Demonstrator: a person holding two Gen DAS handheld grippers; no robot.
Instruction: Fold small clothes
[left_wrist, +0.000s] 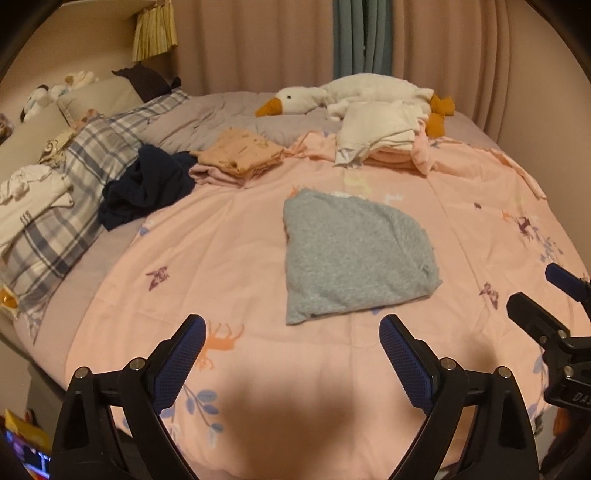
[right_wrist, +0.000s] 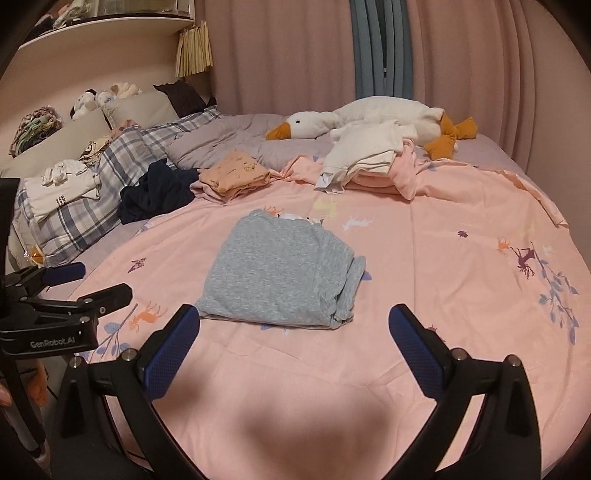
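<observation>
A folded grey garment (left_wrist: 351, 254) lies flat on the pink printed quilt (left_wrist: 240, 258); it also shows in the right wrist view (right_wrist: 280, 277). My left gripper (left_wrist: 293, 332) is open and empty, just short of the garment's near edge. My right gripper (right_wrist: 295, 325) is open and empty, close to the garment's near edge. The right gripper shows at the right edge of the left wrist view (left_wrist: 543, 295). The left gripper shows at the left of the right wrist view (right_wrist: 92, 282), also open.
A folded peach garment (left_wrist: 240, 151) on a pink stack, a crumpled navy garment (left_wrist: 147, 184), and a cream garment on a folded pink pile (left_wrist: 380, 136) lie farther back. A plush goose (left_wrist: 354, 92), plaid pillows (left_wrist: 74, 184) and curtains stand behind.
</observation>
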